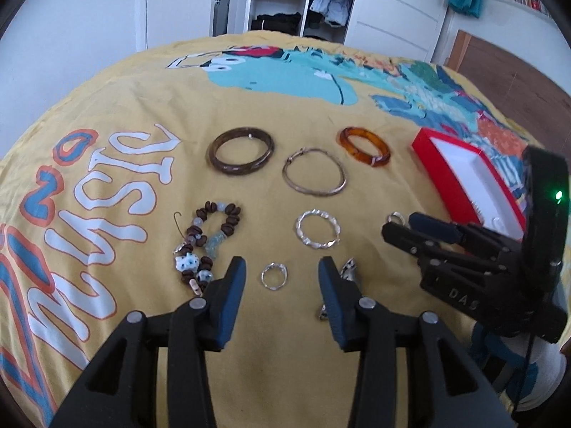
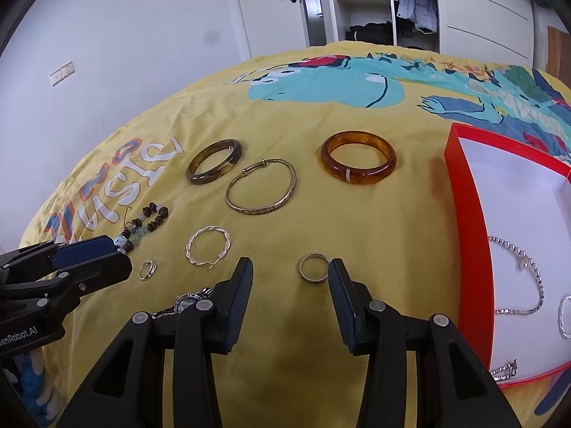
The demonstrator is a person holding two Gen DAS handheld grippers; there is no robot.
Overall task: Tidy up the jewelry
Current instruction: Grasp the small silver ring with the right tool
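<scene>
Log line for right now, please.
left gripper: jaws open over small silver ring | right gripper: open beside plain ring | red box: chains inside

Dark brown bangle (image 2: 214, 166) upper left of centre, flat, thin metal bangle (image 2: 261, 187) just beside it, amber bangle (image 2: 358, 161) right, twisted silver hoop (image 2: 208, 246), small rings (image 2: 313, 266) lower centre, beaded bracelet (image 1: 210, 242), chains in red box (image 2: 464, 214) at right

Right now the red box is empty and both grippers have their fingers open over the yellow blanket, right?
Not quite: the red box isn't empty. The right wrist view shows a silver chain lying inside. Both grippers, left and right, do have open fingers over the yellow blanket.
</scene>
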